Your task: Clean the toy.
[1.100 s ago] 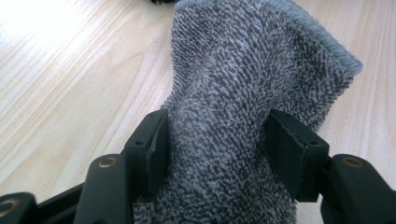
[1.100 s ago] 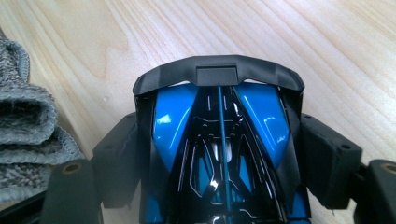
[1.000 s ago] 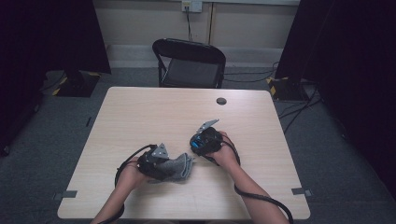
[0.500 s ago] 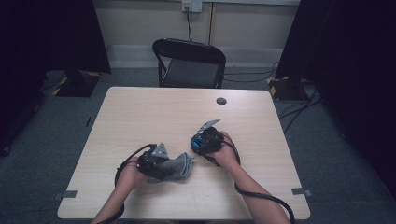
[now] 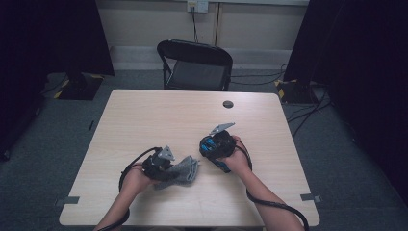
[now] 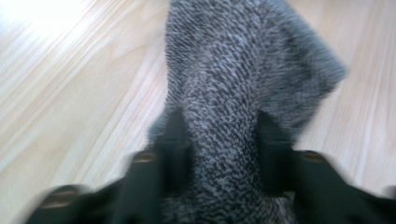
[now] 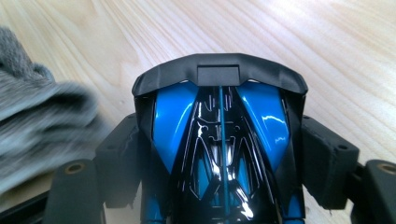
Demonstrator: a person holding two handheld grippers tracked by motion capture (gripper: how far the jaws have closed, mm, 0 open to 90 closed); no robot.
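A grey knitted cloth [image 5: 185, 169] lies bunched on the wooden table [image 5: 159, 115], near the front. My left gripper [image 5: 172, 167] is shut on its near end. In the left gripper view the cloth [image 6: 233, 79] runs between the two jaws of the left gripper [image 6: 219, 135] and out onto the table, blurred. My right gripper [image 5: 211, 147] is shut on a glossy blue and black toy car [image 5: 208, 144], just right of the cloth. In the right gripper view the toy car [image 7: 219, 116] sits clamped between the jaws of the right gripper [image 7: 224, 161], with the cloth [image 7: 37, 116] at the left.
A small black round disc [image 5: 228, 104] lies near the table's far edge. A black folding chair [image 5: 196, 65] stands behind the table. Cables trail from both grippers over the front edge, and more cables lie on the floor [image 5: 308, 110] at the right.
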